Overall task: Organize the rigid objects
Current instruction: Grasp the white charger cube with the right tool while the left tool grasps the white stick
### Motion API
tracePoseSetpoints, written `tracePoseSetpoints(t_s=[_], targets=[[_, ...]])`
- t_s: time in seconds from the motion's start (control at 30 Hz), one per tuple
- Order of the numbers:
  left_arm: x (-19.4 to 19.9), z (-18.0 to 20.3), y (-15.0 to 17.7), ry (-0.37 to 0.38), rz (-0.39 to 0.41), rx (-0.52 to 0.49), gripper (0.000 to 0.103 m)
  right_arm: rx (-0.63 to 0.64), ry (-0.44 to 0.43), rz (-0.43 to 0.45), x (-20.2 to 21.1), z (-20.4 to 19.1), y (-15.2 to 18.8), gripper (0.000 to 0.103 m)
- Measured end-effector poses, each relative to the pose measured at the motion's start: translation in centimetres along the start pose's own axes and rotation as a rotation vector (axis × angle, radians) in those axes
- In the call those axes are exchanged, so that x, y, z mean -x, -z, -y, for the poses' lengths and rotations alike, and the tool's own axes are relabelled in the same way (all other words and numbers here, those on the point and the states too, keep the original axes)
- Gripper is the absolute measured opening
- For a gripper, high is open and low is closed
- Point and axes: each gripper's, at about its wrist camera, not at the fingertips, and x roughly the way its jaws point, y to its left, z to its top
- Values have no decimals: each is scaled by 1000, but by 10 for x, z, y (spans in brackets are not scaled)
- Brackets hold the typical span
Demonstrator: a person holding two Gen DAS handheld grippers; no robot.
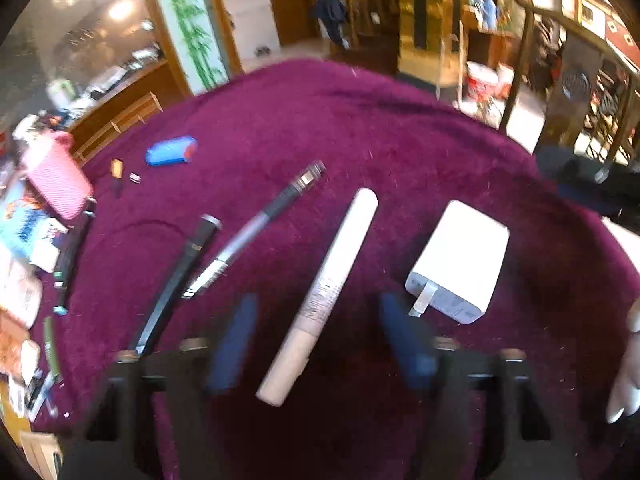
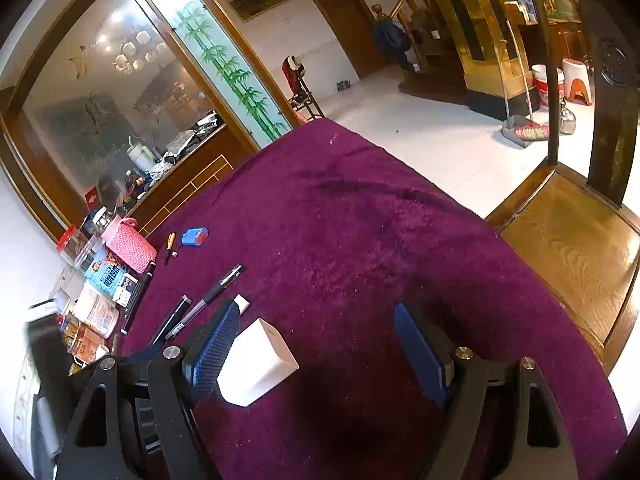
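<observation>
1 beige tube (image 1: 320, 300) between open left tongs (image 1: 320, 344).

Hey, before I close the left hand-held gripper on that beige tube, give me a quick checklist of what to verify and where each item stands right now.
1. Left hand-held gripper open: ok, fingers spread wide.
2. Beige tube between the fingers: ok, it lies in the gap, touching neither.
3. Tube aligned with the gripper: not ok, it runs slanted across the gap.
4. White charger clear of the right finger: cannot tell, its prongs sit very near the fingertip.
5. Clear pen and black pen outside the gap: ok, both lie left.
6. Right hand-held gripper out of the way: ok, open, holding nothing.
</observation>
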Motion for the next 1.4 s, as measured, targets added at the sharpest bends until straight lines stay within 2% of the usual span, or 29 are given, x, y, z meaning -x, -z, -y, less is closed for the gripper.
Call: tracePoseSetpoints(t_s=[0.03,0.1,0.3,0.47,0.53,0.63,0.77,0.87,0.9,1.03,1.23,1.4], targets=[[1,-3,1,27,15,15,20,-6,2,-8,-1,0,0,83],[4,-4,3,56,6,41,14,-14,-1,-16,-2,1,0,83],[30,-16,30,71,-10,122,14,-9,27,-15,-7,5,1,83],[64,-19,66,35,-47,173,14,-7,25,-28,-9,6,2,83],[64,-18,74,23,-61,178,14,-10,16,-34,-10,6,2,83],[56,-13,77,16,-81,200,14,-26,-13,-44,-12,9,2,83],[52,-1,71,-50,-58,183,18,-57,-63,-64,-15,13,3,83],[52,-1,71,-60,-39,187,18,-54,-105,-88,-21,9,5,83],[52,-2,71,-51,-34,190,13,-50,-120,-100,-23,7,6,83],[64,-10,81,-5,-14,244,13,-9,-147,-136,-28,-5,11,83],[114,-26,115,77,56,348,14,112,-148,-158,-32,-27,20,86],[157,-41,146,109,108,403,14,228,-77,-204,-42,-45,29,87]])
